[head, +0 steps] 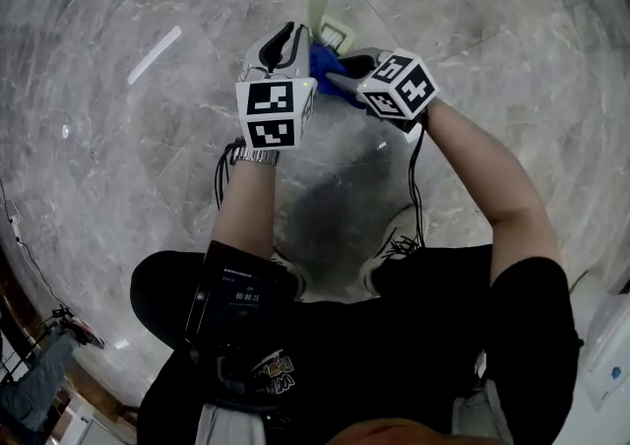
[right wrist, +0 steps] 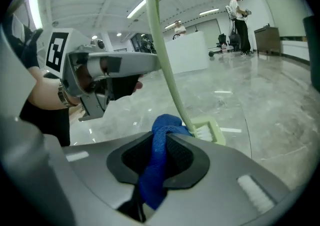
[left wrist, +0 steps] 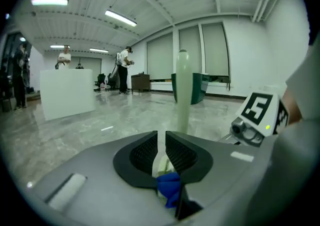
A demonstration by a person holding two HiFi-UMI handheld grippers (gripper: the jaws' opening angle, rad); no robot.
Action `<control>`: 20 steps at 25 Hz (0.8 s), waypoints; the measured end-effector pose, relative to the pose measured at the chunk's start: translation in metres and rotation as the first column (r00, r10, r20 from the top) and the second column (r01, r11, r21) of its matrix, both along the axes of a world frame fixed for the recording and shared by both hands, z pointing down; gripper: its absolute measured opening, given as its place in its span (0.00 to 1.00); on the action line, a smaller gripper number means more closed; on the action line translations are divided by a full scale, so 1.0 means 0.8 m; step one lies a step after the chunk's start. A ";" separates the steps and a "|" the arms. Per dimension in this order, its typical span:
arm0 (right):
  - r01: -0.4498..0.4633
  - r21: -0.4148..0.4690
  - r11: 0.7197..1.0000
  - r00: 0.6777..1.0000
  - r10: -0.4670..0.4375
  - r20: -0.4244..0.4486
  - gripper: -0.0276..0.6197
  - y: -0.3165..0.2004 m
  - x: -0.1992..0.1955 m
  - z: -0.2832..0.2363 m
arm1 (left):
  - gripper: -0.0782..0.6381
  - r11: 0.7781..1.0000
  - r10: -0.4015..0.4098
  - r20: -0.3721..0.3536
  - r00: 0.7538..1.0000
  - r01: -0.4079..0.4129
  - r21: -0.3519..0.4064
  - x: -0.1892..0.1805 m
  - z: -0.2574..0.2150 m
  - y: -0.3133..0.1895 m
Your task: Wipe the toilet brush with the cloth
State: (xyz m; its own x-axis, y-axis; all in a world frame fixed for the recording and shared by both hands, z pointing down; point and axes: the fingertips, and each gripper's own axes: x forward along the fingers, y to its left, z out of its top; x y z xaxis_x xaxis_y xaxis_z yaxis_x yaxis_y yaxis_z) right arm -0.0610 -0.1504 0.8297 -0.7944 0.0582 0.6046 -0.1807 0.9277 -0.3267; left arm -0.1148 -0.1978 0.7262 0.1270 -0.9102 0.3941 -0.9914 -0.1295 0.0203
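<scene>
The person holds two grippers low over a grey stone floor (head: 128, 158), and they are very near each other.

The left gripper (left wrist: 161, 142) has its jaws almost together. They squeeze the thin part of the toilet brush (right wrist: 173, 90). The brush is pale green. In the left gripper view its handle (left wrist: 182, 90) sticks straight up past the jaws and ends in a round tip. A bit of blue shows just under these jaws.

The right gripper (right wrist: 164, 145) has its jaws closed on the cloth (right wrist: 157, 170). The cloth is blue and bunched up (it looks like a fat rope here). It runs down between the two black pads and hangs out at the back. The top of the cloth pokes out past the jaw tips and touches the handle down low, just beside the brush head (right wrist: 210, 131). The brush head is a small green block with white bristles. It is up off the floor.

In the head view the cloth sits right between the two grippers, and the handle points away from the person.

There is a watch (head: 258, 156) on the person's left wrist. Far back in the room some people (left wrist: 123, 70) stand near a white counter (left wrist: 67, 92).
</scene>
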 end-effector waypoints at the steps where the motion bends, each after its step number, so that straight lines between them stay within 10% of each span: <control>1: -0.013 0.025 1.000 1.000 0.013 0.007 0.16 -0.001 -0.009 -0.003 | 0.19 1.000 -0.007 0.015 1.000 0.007 -0.022 -0.008 0.009 -0.001; 9: -0.086 0.127 0.988 0.980 0.061 0.187 0.16 -0.026 -0.003 -0.111 | 0.19 0.992 0.016 -0.011 1.000 -0.017 -0.126 -0.022 0.045 -0.001; 20: -0.141 0.251 0.958 0.909 0.025 0.417 0.16 -0.034 -0.005 -0.260 | 0.20 0.995 -0.067 -0.113 0.991 0.058 -0.081 -0.041 0.031 -0.002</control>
State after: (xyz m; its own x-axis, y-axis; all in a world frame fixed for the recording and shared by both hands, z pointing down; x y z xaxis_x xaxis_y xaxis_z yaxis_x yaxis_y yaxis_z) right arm -0.0647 -0.1779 0.6214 -0.9676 -0.1375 0.2116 -0.1669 0.9776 -0.1279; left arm -0.1480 -0.1995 0.7513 0.1194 -0.8851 0.4497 -0.9879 -0.0610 0.1423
